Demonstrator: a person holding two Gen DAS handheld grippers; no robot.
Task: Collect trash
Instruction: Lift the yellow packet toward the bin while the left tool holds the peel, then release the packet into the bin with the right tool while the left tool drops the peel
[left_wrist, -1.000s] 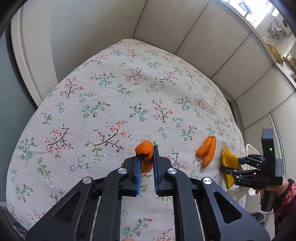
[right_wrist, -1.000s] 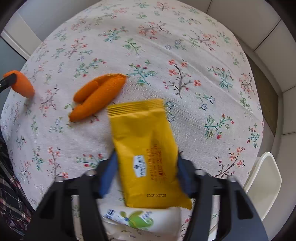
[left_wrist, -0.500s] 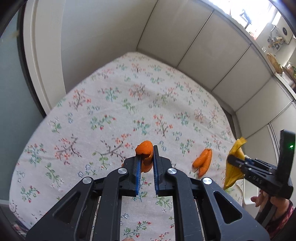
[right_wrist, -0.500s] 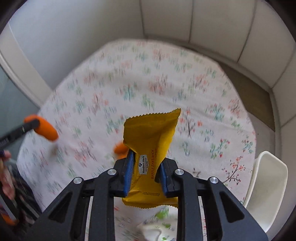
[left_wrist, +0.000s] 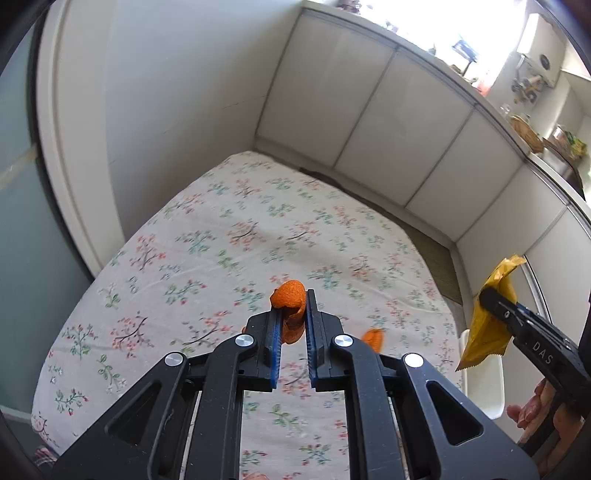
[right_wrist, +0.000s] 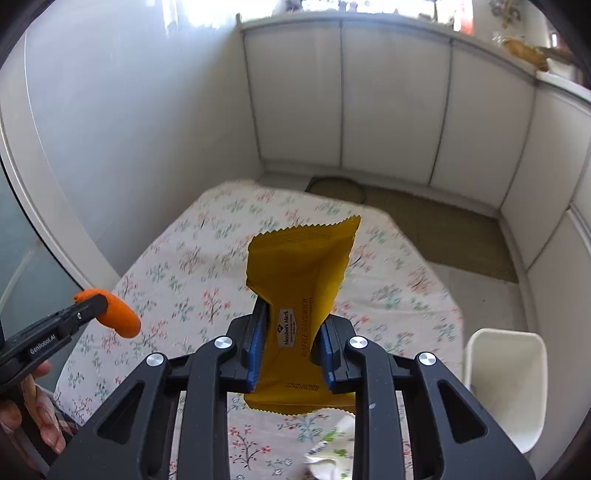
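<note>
Step in hand, carry: my left hand-held gripper (left_wrist: 291, 319) grasping orange peel (left_wrist: 290, 306), right hand-held gripper (right_wrist: 290, 341) clenched on yellow wrapper (right_wrist: 299, 280), both above bench (right_wrist: 207, 266); next, release over white bin (right_wrist: 506, 391).

A bin (right_wrist: 506, 387) stands right of the table (right_wrist: 221, 258), a crumpled wrapper (right_wrist: 328, 450) lying on its near edge.

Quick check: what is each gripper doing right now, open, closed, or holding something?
Left gripper: closed on a piece of orange peel.
Right gripper: closed on a yellow waffle sandwich wrapper, its jaws having just closed on it.
</note>
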